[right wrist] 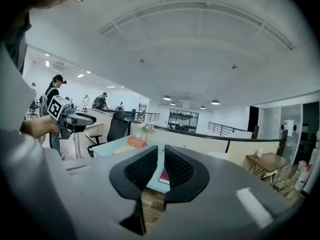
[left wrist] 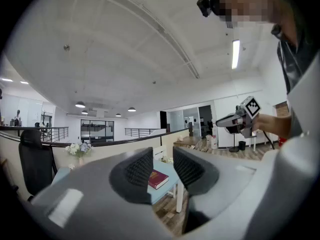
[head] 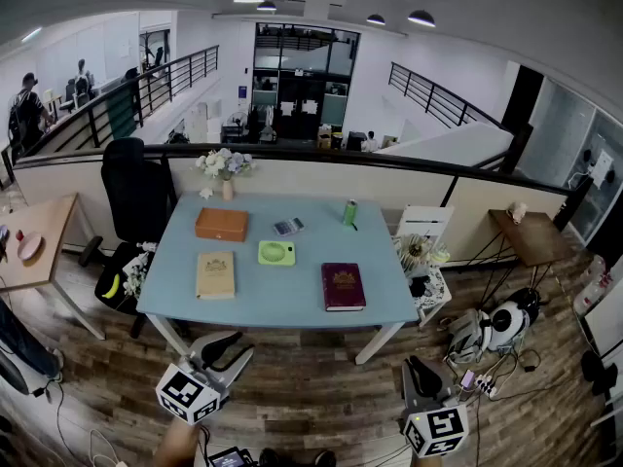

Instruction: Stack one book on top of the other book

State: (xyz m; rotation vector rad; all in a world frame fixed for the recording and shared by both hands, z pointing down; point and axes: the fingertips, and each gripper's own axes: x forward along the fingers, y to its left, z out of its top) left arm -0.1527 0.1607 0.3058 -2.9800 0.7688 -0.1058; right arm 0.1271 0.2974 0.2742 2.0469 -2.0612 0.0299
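Setting: you stand back from a light blue table (head: 292,300) on a wood floor, in an open office with railings behind it.
Tan book: it lies flat on the table's left half (head: 215,274), near the front edge, cover up.
Maroon book: it lies flat on the table's right half (head: 343,286), also near the front edge. It is well apart from the tan book, so neither book is on the other.
Between the books: a pale green square gadget (head: 276,253) sits a little further back.
Back of the table: an orange-brown box (head: 221,224) is behind the tan book. A small grey device (head: 288,227) and a green bottle (head: 350,212) stand to its right. A vase of flowers (head: 226,168) is at the far edge.
Left gripper: your left gripper (head: 232,346) hangs low in front of the table, short of its edge. Its jaws are drawn in to a narrow slit and grip nothing. In the left gripper view the maroon book shows far off through that slit.
Right gripper: your right gripper (head: 419,370) hangs low at the right, also short of the table. Its jaws are pressed nearly together and are empty.
Around the table: a black office chair (head: 136,188) stands at the left end and a small wooden side table (head: 531,236) at the far right.
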